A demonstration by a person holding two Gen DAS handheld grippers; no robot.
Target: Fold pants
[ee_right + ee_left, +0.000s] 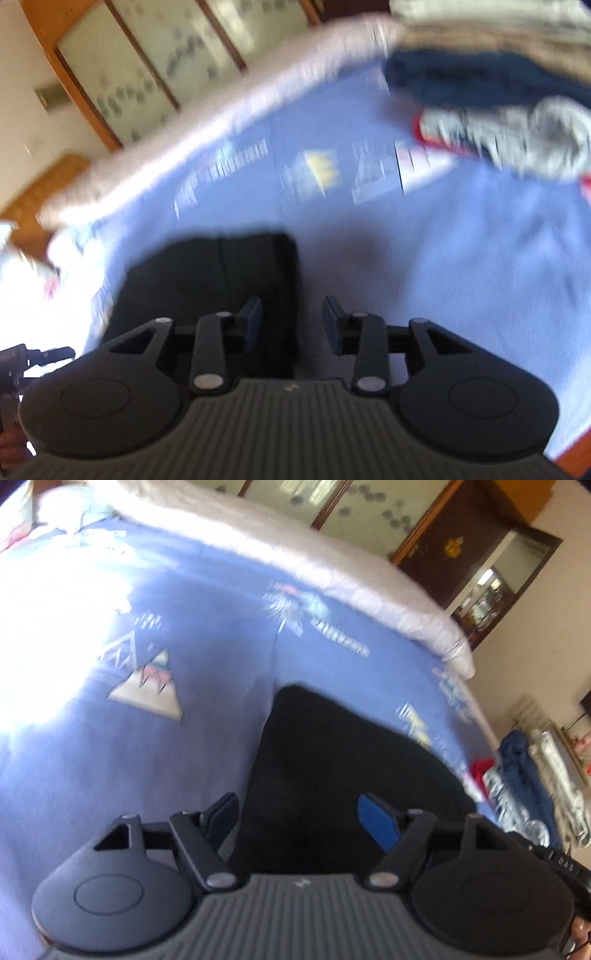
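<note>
On the blue patterned bedspread [192, 738], folded black pants [332, 775] are laid flat near the front edge. Left gripper [299, 816] and right gripper [291, 325] are held released above them, nothing grasped. Piled clothes [498, 122] are seen far right.

Matt black cloth pants [343, 775] lie on a soft, printed blue cotton-like bedsheet [184, 760] beside glossy wooden cabinet frames [74, 74].

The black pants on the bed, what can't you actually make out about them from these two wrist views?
- Black pants, left wrist view: near end hidden behind the left gripper; no seams or folds readable in the dark cloth.
- Black pants, right wrist view: motion blur smears the edges; near part hidden by the right gripper.
- Clothes pile: blurred, items indistinct.
</note>
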